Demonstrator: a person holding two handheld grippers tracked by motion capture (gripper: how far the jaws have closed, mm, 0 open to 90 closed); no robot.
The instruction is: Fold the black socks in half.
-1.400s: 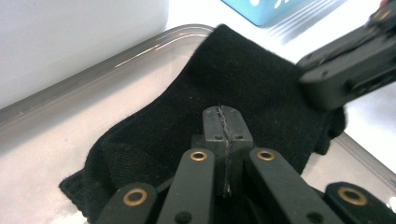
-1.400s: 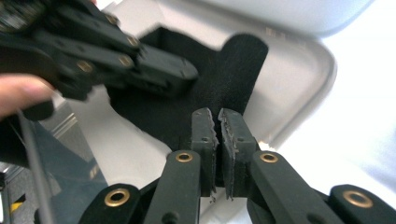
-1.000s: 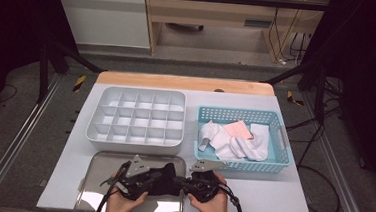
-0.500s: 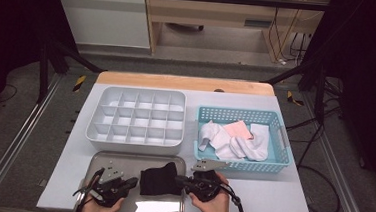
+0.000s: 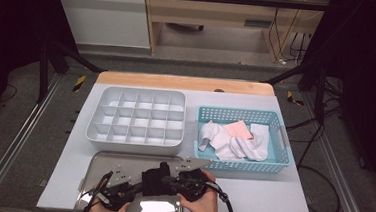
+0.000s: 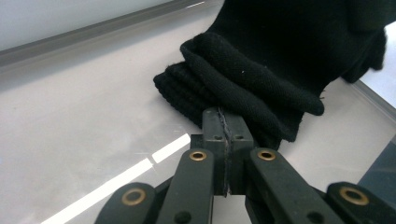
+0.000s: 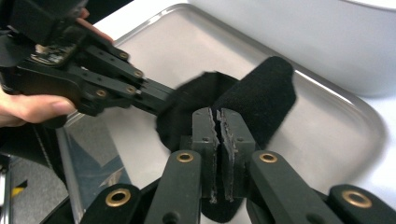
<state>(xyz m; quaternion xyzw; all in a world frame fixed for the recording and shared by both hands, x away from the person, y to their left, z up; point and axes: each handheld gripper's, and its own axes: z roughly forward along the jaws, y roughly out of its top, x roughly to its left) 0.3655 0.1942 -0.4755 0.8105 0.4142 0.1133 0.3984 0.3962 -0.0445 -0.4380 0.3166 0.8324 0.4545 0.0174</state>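
A black sock [image 5: 151,181] lies on the metal tray [image 5: 122,159] at the table's near edge, between my two grippers. My left gripper [image 5: 139,185] comes in from the left, shut, its tips pinching the ribbed cuff of the sock [image 6: 261,70]. In the left gripper view the gripper [image 6: 225,114] shows no gap between its jaws. My right gripper [image 5: 165,179] is shut on the sock's other side. In the right gripper view this gripper [image 7: 216,114] has black fabric under its jaws, the sock [image 7: 261,102] hangs just beyond, and the left gripper [image 7: 159,99] meets the sock's edge.
A white compartment box [image 5: 135,117] stands just behind the tray. To its right a blue basket [image 5: 272,164] holds white socks [image 5: 233,144] and a pink cloth [image 5: 238,129]. The tray's raised rim [image 7: 336,121] runs close around the sock.
My left gripper has drawn away to the left and toward the near edge, then eased back a little. The sock has stayed between the grippers, and the right hand has shifted slightly.
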